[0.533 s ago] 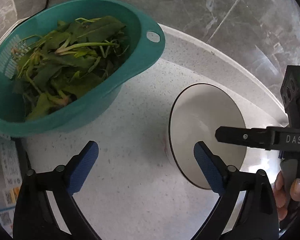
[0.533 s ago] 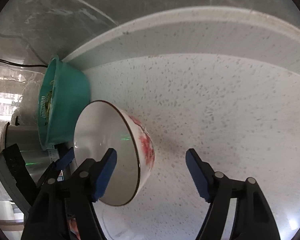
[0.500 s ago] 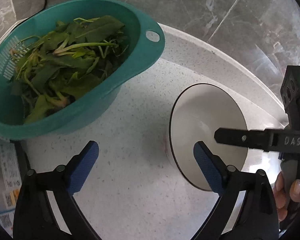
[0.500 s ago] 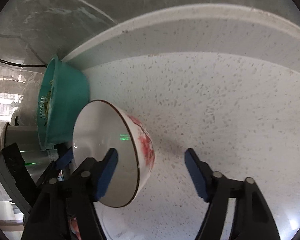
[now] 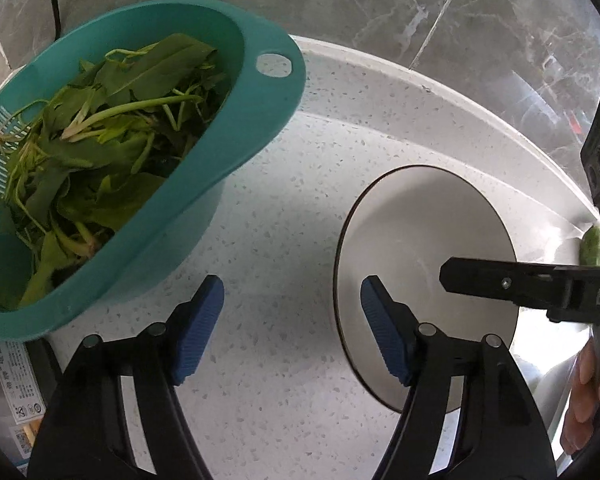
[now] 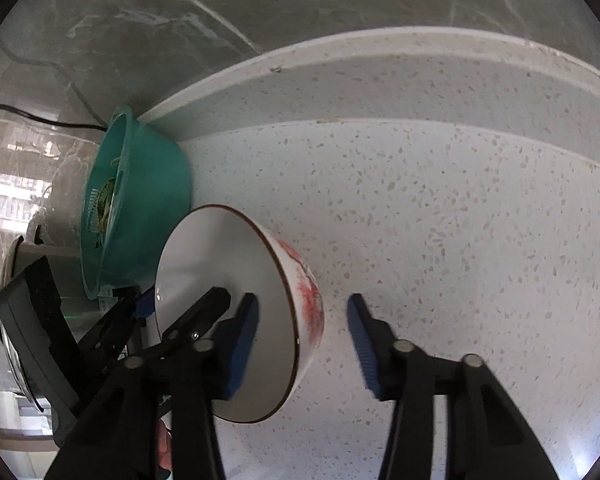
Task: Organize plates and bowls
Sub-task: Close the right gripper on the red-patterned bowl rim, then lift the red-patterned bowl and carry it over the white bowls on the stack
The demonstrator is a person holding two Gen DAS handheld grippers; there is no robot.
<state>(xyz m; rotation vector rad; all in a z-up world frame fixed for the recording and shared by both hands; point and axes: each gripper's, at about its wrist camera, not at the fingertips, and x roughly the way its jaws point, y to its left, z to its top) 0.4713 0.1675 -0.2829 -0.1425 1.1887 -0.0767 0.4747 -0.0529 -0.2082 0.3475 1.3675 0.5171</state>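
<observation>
Teal colander of leafy greens, set left of and beyond the tongs; speckled white countertop beneath; grey marble wall behind.

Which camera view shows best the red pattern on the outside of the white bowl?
The right wrist view: it sees the bowl from the side, so the red pattern on its outer wall is visible. The left wrist view looks into the bowl and shows only its plain white inside.

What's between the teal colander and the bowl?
Only bare speckled counter between colander and bowl, shown in the left wrist view.

Speckled countertop: bowl, teal colander
</observation>
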